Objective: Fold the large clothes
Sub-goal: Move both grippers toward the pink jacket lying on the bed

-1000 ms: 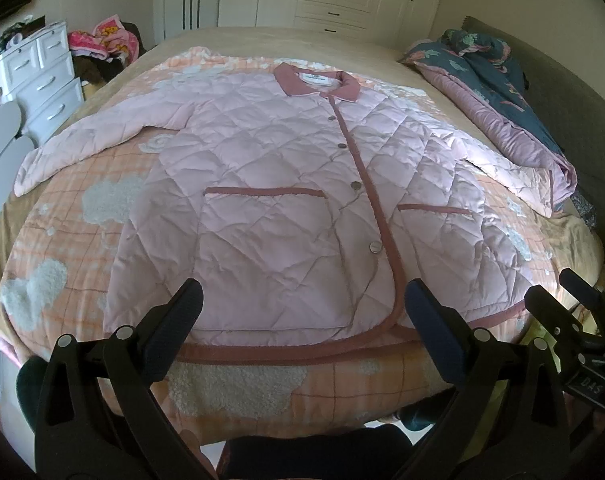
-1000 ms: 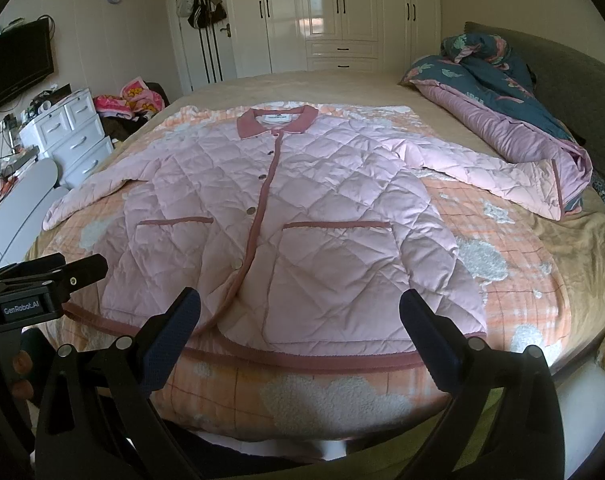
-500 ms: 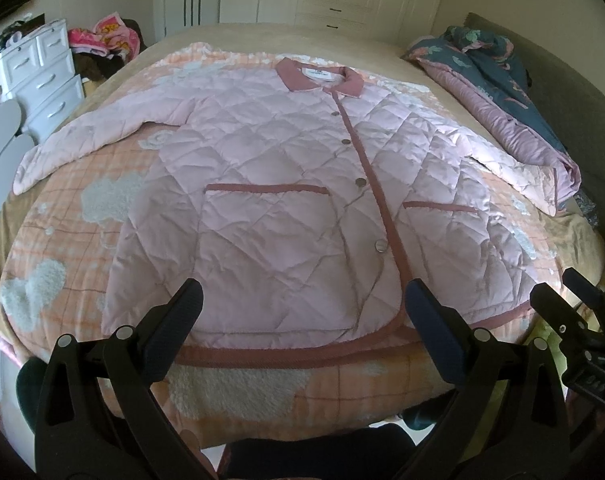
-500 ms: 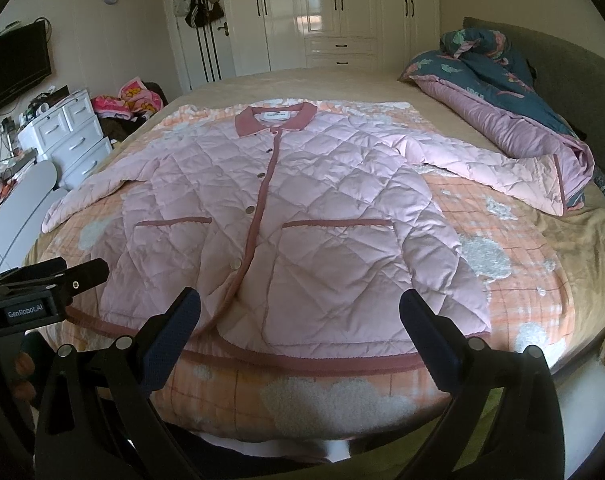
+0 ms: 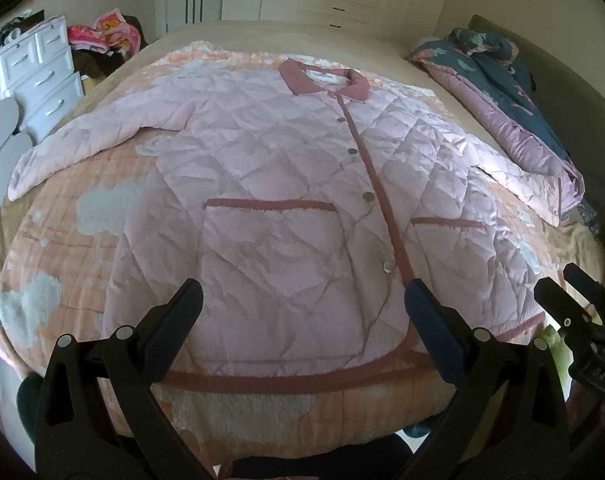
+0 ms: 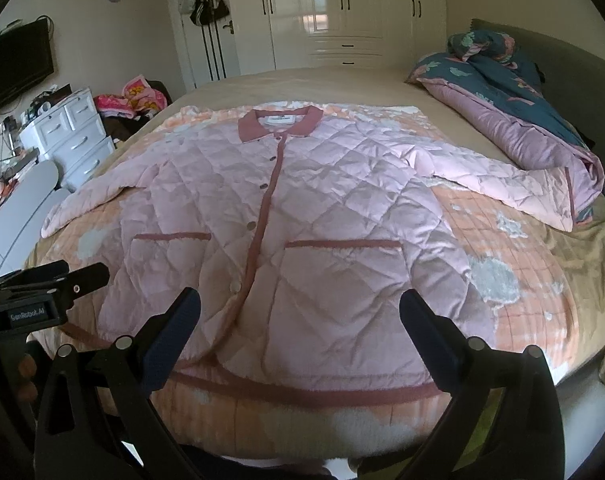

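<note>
step: first fold not begun | quilted pink button-front jacket (image 5: 286,208) flat on bed (image 6: 294,80) | left hand-held gripper (image 5: 302,312), right hand-held gripper (image 6: 300,318) both spread, empty | advice: pinch hem corners at 6 o'clock, lift evenly

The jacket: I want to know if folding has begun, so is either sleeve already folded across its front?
No. In the right wrist view the jacket lies flat with both sleeves spread outward on the bed.

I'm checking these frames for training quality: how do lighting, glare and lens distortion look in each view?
Left wrist view: fisheye bulges the bed, dark vignette in the corners, sheen on the quilted pink jacket, and the open left gripper reads as a dark silhouette. Right wrist view: same barrel distortion, window glare on the wardrobe doors, soft daylight on the jacket, right gripper open and dark.
</note>
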A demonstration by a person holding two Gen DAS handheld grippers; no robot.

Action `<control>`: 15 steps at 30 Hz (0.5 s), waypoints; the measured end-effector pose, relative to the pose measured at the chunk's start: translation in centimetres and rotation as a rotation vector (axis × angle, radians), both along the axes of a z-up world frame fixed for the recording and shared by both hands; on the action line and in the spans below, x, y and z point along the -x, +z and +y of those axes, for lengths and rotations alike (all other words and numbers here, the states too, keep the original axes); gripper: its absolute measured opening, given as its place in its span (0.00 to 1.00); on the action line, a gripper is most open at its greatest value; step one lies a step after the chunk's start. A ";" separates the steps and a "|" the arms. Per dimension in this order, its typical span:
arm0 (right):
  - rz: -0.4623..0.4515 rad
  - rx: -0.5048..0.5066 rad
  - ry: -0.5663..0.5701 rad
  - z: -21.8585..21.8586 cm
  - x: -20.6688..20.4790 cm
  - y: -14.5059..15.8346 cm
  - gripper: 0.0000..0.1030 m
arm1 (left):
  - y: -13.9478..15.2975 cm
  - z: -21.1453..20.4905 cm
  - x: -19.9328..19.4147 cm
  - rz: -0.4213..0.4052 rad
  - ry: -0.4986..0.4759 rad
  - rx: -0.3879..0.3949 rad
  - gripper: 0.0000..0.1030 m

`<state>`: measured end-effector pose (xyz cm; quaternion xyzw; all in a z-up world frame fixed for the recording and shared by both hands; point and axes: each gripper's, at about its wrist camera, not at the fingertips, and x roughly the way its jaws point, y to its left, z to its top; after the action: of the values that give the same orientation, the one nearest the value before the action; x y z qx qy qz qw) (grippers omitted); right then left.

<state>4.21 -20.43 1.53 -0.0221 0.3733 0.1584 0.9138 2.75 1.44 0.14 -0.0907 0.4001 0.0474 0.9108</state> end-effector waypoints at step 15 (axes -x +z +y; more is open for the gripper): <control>0.002 -0.039 0.001 0.6 -5.6 2.2 0.96 | 1.2 0.8 -5.3 0.080 -0.015 0.076 0.92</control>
<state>9.78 -19.85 3.75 -0.0042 0.3712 0.1663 0.9135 8.07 2.29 1.33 -0.1203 0.4385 0.0290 0.8902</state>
